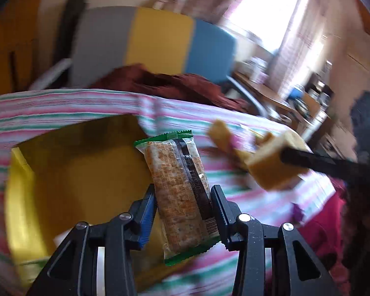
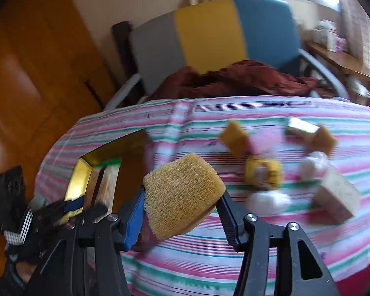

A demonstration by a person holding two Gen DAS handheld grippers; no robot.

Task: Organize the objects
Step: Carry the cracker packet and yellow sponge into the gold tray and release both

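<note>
left wrist view: my left gripper (image 1: 183, 203) clamps snack bar (image 1: 178, 192) over yellow box (image 1: 69, 172).
right: right gripper (image 2: 182, 204) clamps sponge (image 2: 182, 194) above striped tabletop (image 2: 259, 234).
step: i carry both.
next: release inside box.

R gripper (image 2: 182, 197) clamps a tan sponge (image 2: 182, 194) above a striped cloth (image 2: 234, 259). Left of it the L gripper (image 2: 83, 204) holds a snack pack (image 2: 106, 182) over a yellow box (image 2: 79, 175). On the cloth to the right, blurred: sponge pieces (image 2: 234, 135), a yellow roll (image 2: 264, 172), white lumps (image 2: 268, 202), a beige block (image 2: 338, 194). Behind: chair (image 2: 209, 37) w/ red fabric (image 2: 234, 79).
</note>
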